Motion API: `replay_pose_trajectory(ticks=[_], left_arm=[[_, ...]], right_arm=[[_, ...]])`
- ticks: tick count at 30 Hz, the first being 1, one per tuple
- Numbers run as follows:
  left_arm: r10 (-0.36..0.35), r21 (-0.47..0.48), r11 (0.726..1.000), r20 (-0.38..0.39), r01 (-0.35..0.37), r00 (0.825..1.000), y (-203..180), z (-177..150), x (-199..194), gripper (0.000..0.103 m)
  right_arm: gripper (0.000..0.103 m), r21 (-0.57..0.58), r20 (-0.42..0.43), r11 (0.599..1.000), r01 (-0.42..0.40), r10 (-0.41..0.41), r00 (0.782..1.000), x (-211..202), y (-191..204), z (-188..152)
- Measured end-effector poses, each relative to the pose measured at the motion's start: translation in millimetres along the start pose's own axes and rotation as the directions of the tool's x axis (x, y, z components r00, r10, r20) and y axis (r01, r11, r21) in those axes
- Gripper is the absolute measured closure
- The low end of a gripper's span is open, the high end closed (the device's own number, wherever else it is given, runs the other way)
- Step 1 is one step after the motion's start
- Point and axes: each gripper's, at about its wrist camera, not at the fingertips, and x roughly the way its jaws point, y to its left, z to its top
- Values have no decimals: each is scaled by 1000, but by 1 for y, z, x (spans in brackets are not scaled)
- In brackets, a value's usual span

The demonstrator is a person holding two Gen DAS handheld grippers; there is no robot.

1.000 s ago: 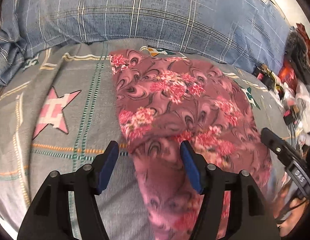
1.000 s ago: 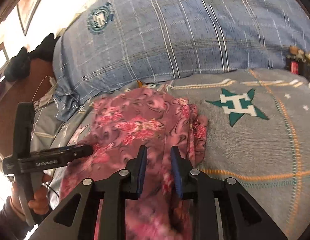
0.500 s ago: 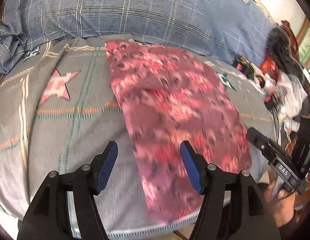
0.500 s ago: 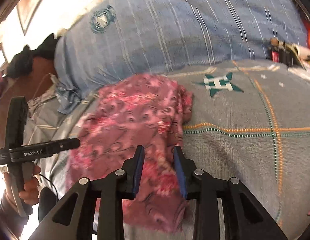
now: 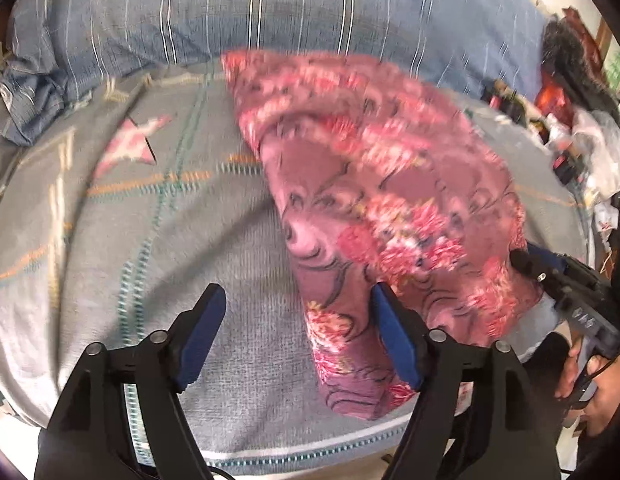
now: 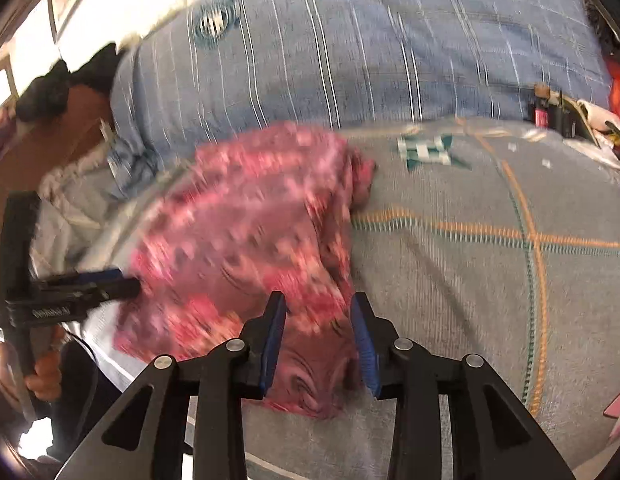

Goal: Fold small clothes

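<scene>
A pink floral garment lies lengthwise on the grey patterned bedspread; it also shows in the right wrist view. My left gripper is open wide, its right finger at the garment's near left edge, nothing between the pads. My right gripper has its jaws part open around the garment's near right corner, with cloth between the pads. The right gripper also shows in the left wrist view, touching the garment's right edge. The left gripper shows in the right wrist view at the cloth's left edge.
A blue plaid pillow lies along the back of the bed. Clutter sits at the far right. The bed's front edge is close below the grippers. A pink star and a green star mark the spread.
The garment's near end has been lifted and drawn toward the far end, bunching up. Both grippers moved forward with it. The right gripper's jaws have opened slightly.
</scene>
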Motion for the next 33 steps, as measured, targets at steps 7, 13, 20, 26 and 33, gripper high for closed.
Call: replay_pose_trajectory(ticks=[7, 13, 20, 26, 33], left_arm=[[-33, -39, 999, 63, 35, 997, 8, 20, -25, 26], [57, -52, 997, 88, -53, 994, 7, 27, -24, 26], [125, -14, 992, 114, -125, 986, -1, 13, -24, 26], [185, 13, 982, 151, -189, 971, -7, 6, -32, 26], [191, 46, 978, 192, -203, 963, -16, -10, -46, 24]], right_arm=[[61, 74, 42, 997, 13, -16, 999, -15, -8, 22], [28, 181, 4, 979, 97, -100, 995, -15, -9, 46], [13, 51, -48, 971, 232, -230, 972, -12, 9, 33], [5, 50, -38, 972, 228, -227, 973, -31, 9, 14], [4, 49, 4, 961, 272, -273, 962, -51, 7, -2]])
